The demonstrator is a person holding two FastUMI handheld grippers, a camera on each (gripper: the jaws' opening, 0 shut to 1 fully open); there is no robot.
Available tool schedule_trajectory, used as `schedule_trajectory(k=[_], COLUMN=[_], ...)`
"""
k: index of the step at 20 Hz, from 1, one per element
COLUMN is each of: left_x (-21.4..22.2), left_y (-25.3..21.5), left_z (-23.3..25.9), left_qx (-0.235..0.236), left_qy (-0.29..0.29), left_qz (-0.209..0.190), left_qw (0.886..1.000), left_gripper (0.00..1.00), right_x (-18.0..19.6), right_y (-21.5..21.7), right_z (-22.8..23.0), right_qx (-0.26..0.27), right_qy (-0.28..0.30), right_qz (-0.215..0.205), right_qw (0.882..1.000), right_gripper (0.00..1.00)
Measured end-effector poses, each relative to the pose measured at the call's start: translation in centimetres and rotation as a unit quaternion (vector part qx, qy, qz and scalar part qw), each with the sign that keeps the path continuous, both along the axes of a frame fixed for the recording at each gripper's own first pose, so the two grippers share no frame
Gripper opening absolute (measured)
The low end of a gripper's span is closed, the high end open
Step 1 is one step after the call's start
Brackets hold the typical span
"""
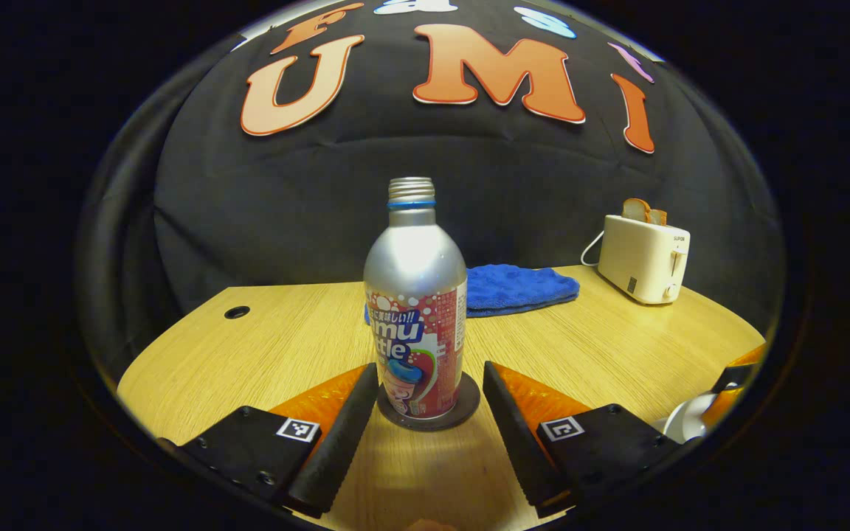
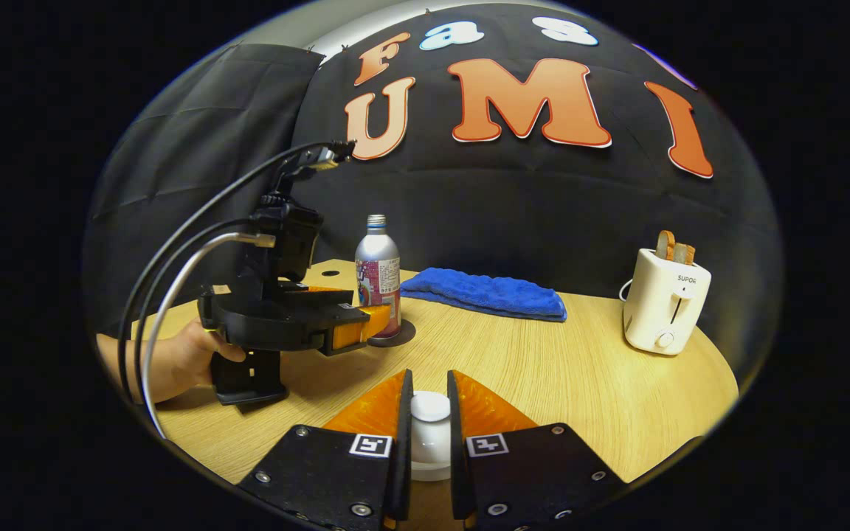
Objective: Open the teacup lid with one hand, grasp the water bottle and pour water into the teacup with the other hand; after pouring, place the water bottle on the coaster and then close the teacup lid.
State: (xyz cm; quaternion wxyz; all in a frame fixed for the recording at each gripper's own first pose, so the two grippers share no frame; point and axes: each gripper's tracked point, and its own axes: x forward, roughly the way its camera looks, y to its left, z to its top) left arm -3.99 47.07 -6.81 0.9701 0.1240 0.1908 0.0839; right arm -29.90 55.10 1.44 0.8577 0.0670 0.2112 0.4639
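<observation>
Now the bottle (image 1: 415, 317) stands on its coaster (image 1: 469, 405) between the left tool's (image 1: 429, 413) spread fingers, while the right tool (image 2: 429, 413) pinches the lid (image 2: 430, 407); a careless withdrawal could topple the bottle.

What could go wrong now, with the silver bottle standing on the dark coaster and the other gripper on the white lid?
1. The uncapped silver metal bottle stands between the open left gripper fingers; withdrawing crookedly could knock it over and spill water near the blue cloth.
2. The bottle nearly covers the dark round coaster, leaving little margin.
3. The right gripper pinches the white knobbed lid; an off-centre release could leave it crooked.
</observation>
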Motion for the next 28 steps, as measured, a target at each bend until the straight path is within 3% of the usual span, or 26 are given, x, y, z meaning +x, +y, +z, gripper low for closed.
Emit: schedule_trajectory(k=[7, 8, 9, 11, 12, 13, 15, 16, 19, 22, 23, 28], left_x=[-3.6, -4.0, -4.5, -5.5, -6.0, -6.4, -7.6, -8.2, -9.6, -11.0, -11.4, -13.8], left_y=[-0.5, -0.6, -0.7, -0.8, -0.8, -0.6, -0.5, -0.5, -0.5, -1.3, -1.5, -2.7], left_z=[3.2, 3.7, 4.3, 5.7, 6.6, 7.7, 9.6, 10.4, 12.4, 14.5, 15.3, 18.2], left_qx=[-0.006, -0.003, 0.001, 0.007, 0.012, 0.019, 0.029, 0.032, 0.044, 0.055, 0.056, 0.058], left_qy=[-0.037, -0.044, -0.05, -0.067, -0.079, -0.092, -0.113, -0.122, -0.144, -0.163, -0.169, -0.198], left_qz=[0.007, 0.007, 0.008, 0.009, 0.013, 0.017, 0.02, 0.022, 0.027, 0.024, 0.022, 0.017], left_qw=[0.999, 0.999, 0.999, 0.998, 0.997, 0.995, 0.993, 0.992, 0.988, 0.985, 0.984, 0.978], left_gripper=[0.93, 0.89, 0.93, 0.89, 0.93, 0.93, 0.89, 0.93, 0.93, 0.89, 0.97, 0.93], right_x=[-0.5, -0.4, -0.3, -0.2, 0.0, 0.3, 0.7, 1.1, 2.2, 3.1, 3.4, 4.5], right_y=[0.4, 0.4, 0.4, 0.2, 0.0, -0.2, -0.8, -1.2, -2.5, -4.1, -4.8, -8.5], right_z=[-0.8, -1.1, -1.1, -0.8, -0.9, -0.4, 0.9, 1.6, 4.2, 6.7, 7.6, 11.6], right_qx=[-0.009, -0.01, -0.011, -0.018, -0.02, -0.018, -0.01, -0.004, 0.022, 0.044, 0.05, 0.078], right_qy=[-0.017, -0.015, -0.012, -0.015, -0.022, -0.03, -0.048, -0.058, -0.081, -0.098, -0.104, -0.137], right_qz=[0.002, 0.0, -0.005, -0.015, -0.022, -0.029, -0.042, -0.051, -0.079, -0.107, -0.117, -0.161], right_qw=[1.0, 1.0, 1.0, 1.0, 0.999, 0.999, 0.998, 0.997, 0.993, 0.988, 0.986, 0.974], right_gripper=[0.23, 0.24, 0.25, 0.3, 0.29, 0.41, 0.54, 0.58, 0.74, 0.81, 0.83, 0.84])
